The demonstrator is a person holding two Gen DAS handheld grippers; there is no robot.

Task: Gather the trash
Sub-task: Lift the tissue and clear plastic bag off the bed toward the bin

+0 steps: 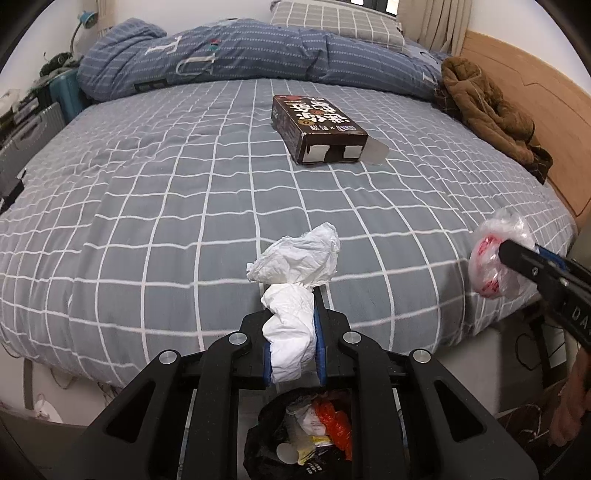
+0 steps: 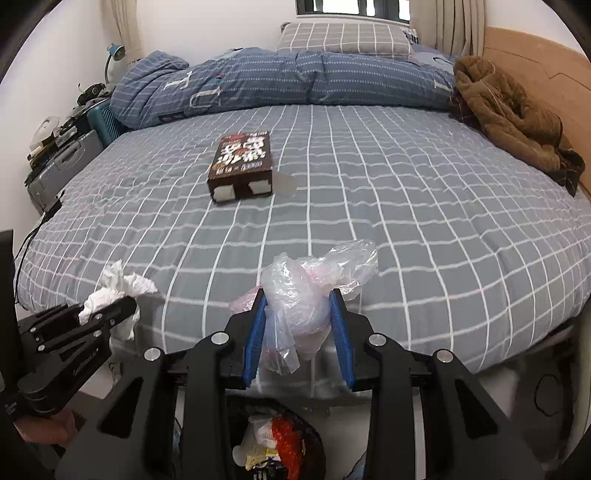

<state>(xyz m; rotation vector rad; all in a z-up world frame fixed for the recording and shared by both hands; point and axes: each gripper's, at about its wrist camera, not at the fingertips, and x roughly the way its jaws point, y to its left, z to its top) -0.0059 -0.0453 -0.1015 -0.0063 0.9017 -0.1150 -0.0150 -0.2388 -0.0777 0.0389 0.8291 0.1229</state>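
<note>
My left gripper (image 1: 295, 295) is shut on a crumpled white tissue (image 1: 295, 258), held over the bed's near edge; it also shows in the right wrist view (image 2: 110, 295). My right gripper (image 2: 299, 295) is shut on a crumpled clear plastic bag (image 2: 306, 280) with red print, also seen in the left wrist view (image 1: 495, 258). Below both grippers stands a black-lined trash bin (image 1: 266, 435) with wrappers in it, also seen in the right wrist view (image 2: 280, 443). A dark brown snack box (image 1: 317, 125) lies farther back on the bed (image 1: 147, 206).
A rolled blue duvet (image 1: 221, 55) and a checked pillow (image 1: 332, 18) lie at the far side. A brown jacket (image 1: 484, 107) lies by the wooden headboard (image 1: 535, 92). Suitcases and clutter (image 1: 33, 122) stand at the left of the bed.
</note>
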